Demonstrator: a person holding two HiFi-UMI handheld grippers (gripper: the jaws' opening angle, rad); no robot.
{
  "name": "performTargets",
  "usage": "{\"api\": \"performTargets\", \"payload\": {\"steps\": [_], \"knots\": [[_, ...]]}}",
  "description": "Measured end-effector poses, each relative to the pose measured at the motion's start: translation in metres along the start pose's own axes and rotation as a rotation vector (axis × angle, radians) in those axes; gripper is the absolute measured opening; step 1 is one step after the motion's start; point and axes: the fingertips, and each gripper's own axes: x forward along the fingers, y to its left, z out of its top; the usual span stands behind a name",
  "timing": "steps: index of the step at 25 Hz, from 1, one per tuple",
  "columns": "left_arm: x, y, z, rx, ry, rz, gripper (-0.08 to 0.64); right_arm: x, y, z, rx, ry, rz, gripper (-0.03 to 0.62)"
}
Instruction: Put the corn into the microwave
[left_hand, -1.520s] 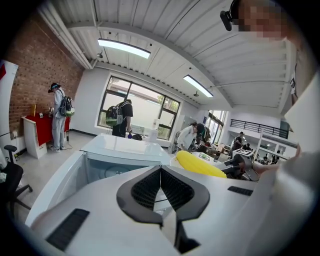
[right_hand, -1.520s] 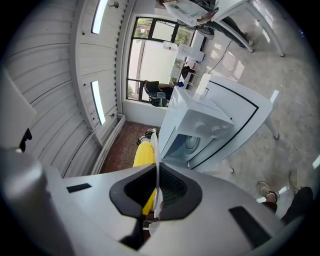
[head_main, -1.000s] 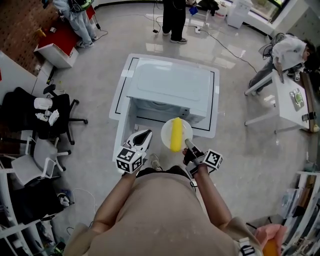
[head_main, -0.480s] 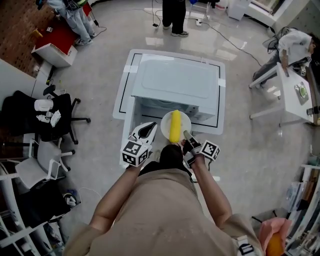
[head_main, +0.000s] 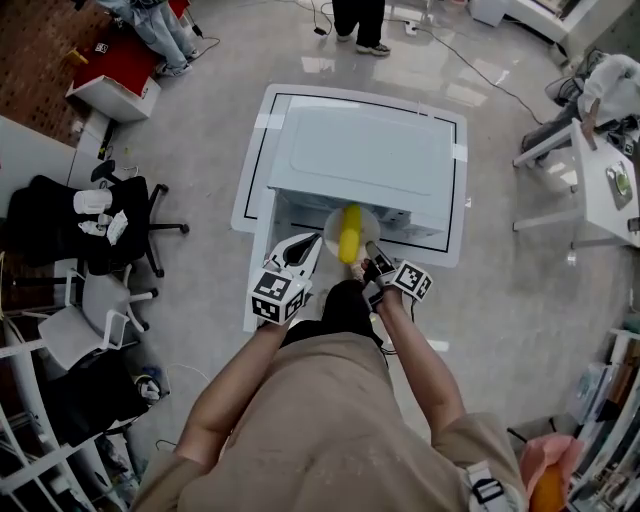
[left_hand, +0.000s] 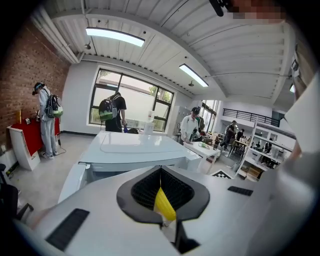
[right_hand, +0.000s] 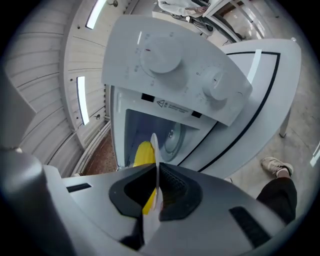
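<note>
- Jaws of the right gripper clamp the plate by its rim, so the corn lies flat at the microwave mouth.
- Beside it, the left gripper has its jaws pressed together, empty.

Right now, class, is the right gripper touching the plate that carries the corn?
Touching. The right gripper view shows the right gripper shut on the thin rim of the plate, with the corn lying beyond.
</note>
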Motion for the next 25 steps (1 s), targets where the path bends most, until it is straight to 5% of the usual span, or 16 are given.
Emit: {"api": "performTargets", "payload": {"steps": [25], "knots": [[0.026, 0.006, -0.017, -0.006, 0.084, -0.018, 0.005, 0.099, -0.057, 0.035, 0.141, -0.197, -0.051, 0.017]]}}
